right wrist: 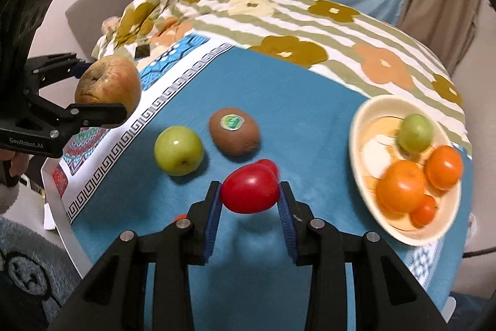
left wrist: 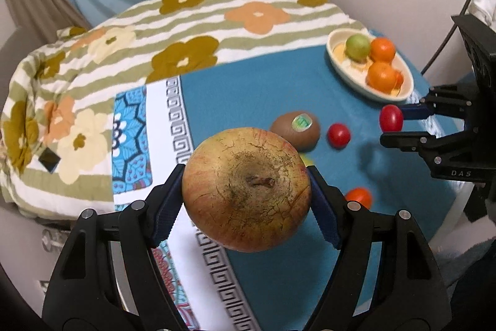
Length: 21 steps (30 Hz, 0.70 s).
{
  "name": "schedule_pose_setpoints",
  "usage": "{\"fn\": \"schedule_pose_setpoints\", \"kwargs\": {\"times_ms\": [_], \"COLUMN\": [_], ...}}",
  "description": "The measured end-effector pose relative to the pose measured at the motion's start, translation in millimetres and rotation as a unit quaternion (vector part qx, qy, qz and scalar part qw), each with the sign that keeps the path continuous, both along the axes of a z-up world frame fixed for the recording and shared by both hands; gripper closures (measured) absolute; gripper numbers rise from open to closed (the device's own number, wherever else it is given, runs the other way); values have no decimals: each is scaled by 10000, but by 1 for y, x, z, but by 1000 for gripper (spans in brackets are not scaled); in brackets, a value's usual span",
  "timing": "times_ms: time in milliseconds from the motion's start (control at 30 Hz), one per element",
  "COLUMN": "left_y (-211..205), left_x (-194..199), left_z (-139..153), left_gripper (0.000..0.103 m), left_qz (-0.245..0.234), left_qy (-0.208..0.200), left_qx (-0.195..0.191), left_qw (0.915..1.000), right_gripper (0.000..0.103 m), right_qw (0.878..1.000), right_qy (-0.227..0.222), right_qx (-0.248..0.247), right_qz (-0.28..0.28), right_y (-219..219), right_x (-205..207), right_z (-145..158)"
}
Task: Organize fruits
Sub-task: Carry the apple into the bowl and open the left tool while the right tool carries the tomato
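Claws (left wrist: 246, 191) (right wrist: 250, 193) angled down, fruit-laden

The table is covered with a blue cloth (right wrist: 310, 114). On it, ahead of the right tongs, lie a kiwi (right wrist: 234, 132) and a green apple (right wrist: 178, 155); a cream oval dish (right wrist: 359, 126) stands to their right.

A russet, cracked-skinned apple (left wrist: 246, 190) and a glossy red tomato (right wrist: 249, 188) hang lifted; a brown stickered kiwi (right wrist: 234, 132) and a green apple (right wrist: 179, 151) lie on the blue cloth (right wrist: 310, 114).
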<state>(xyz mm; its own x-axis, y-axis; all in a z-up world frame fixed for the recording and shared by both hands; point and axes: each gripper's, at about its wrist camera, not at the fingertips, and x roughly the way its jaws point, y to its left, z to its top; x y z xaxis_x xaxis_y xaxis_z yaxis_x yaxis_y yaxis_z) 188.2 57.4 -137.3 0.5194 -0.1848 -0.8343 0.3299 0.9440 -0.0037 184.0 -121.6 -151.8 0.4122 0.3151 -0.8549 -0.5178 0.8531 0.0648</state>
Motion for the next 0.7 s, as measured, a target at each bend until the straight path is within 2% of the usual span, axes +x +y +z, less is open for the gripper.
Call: {"fn": "schedule_pose_setpoints", "kwargs": {"times_ms": [367,700], "left_y": [-78,-159], "left_x": [14,42], "left_z": [36,33], "left_gripper": [23,23], "left_qz": [-33,-129], "left_qy": [-333,-328], "left_qx": [-194,-330], "left_qw": [9993,9988], "right_gripper": [70,70], "right_qw": [9988,9967], "right_qy": [-178,-263], "right_qx": [138,194], "right_qz": [-433,-743], "right_y": [-83,-156], "right_x": [1,18], "right_z": [29,35]}}
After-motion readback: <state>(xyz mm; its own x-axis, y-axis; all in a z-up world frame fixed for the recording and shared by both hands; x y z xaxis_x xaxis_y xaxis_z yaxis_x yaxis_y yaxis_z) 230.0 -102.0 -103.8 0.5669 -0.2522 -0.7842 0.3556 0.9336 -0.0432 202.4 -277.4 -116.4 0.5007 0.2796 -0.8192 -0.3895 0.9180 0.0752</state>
